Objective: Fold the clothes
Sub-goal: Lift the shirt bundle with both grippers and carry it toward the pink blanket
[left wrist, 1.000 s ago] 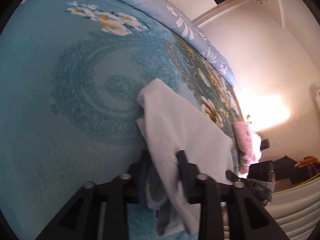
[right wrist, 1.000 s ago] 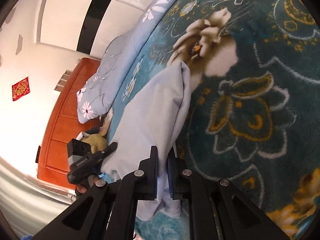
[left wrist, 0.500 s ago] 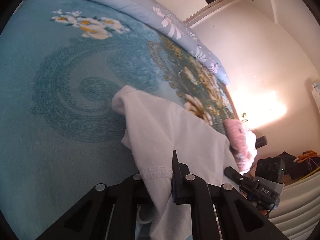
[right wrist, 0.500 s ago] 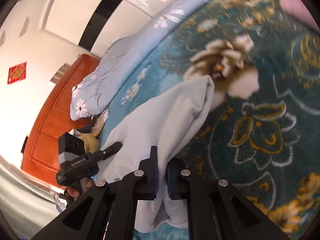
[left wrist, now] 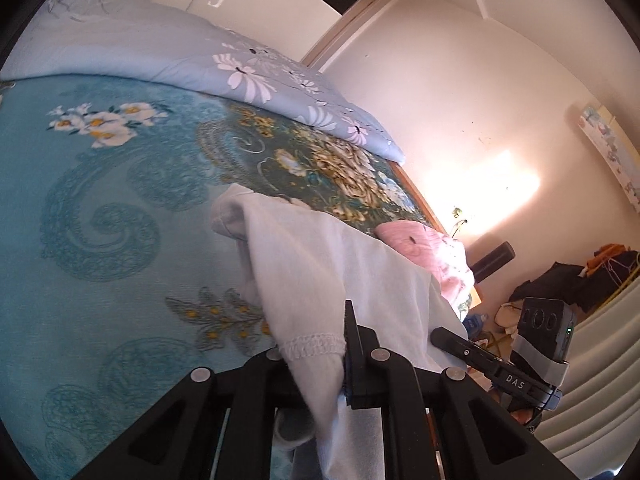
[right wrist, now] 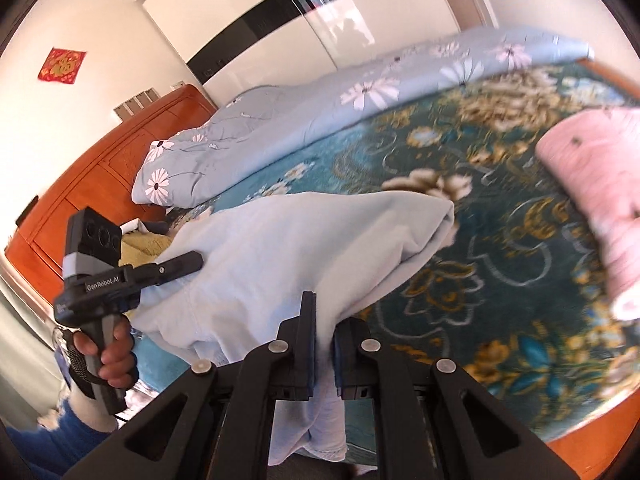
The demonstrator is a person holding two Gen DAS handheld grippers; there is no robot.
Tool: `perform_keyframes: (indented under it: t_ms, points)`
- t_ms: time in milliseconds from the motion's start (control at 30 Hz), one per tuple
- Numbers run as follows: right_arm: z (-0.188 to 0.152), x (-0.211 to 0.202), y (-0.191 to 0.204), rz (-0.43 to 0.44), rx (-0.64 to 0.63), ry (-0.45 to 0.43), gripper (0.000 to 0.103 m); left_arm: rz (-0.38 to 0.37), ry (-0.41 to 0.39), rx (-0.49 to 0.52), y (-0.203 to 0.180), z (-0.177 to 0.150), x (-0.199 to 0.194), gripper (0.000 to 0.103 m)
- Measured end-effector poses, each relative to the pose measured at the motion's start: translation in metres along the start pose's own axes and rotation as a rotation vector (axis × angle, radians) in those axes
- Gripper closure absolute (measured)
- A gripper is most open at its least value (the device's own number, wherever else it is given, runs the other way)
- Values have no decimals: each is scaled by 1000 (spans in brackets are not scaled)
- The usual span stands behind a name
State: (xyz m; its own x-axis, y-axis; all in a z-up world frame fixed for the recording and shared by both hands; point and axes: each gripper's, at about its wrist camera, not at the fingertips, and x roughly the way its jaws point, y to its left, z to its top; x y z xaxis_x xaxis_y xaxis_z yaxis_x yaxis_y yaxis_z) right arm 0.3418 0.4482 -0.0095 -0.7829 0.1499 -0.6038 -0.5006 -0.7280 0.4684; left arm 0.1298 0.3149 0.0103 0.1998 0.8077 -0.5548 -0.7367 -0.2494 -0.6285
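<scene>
right gripper (left wrist: 514, 378): "DAS" | left gripper (right wrist: 105, 280): "GenRobot.AI"

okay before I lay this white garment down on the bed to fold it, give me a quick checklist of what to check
1. Left claw shut on the white garment: ok.
2. Right claw shut on the garment: ok.
3. Garment stretched flat between the claws: not ok, it sags and bunches.
4. Far end off the bedspread: not ok, it rests there.
5. Pink folded cloth apart from the garment: ok.
6. Hidden lower hem untangled: cannot tell.
</scene>
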Motion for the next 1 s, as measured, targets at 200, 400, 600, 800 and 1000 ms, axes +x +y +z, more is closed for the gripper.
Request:
perform_keyframes:
  t_ms: [200, 400, 600, 800, 1000]
  points:
    - [5, -36, -42, 44, 66, -3, 96, -25, 67, 94, -50, 6, 30, 92]
    - [17, -76, -103, 2, 146, 7, 96, -76, 152, 203, -104, 20, 92, 92]
    - [58, -108, -149, -144, 114, 12, 96, -135, 171, 260, -153, 50, 156, 92]
    - [126, -154, -209, -299, 57, -57, 96, -209, 133, 288, -204, 81, 216, 91]
    - [172, -181, -270, -336, -77, -70, 96, -313, 163, 284, -226, 76, 278, 90]
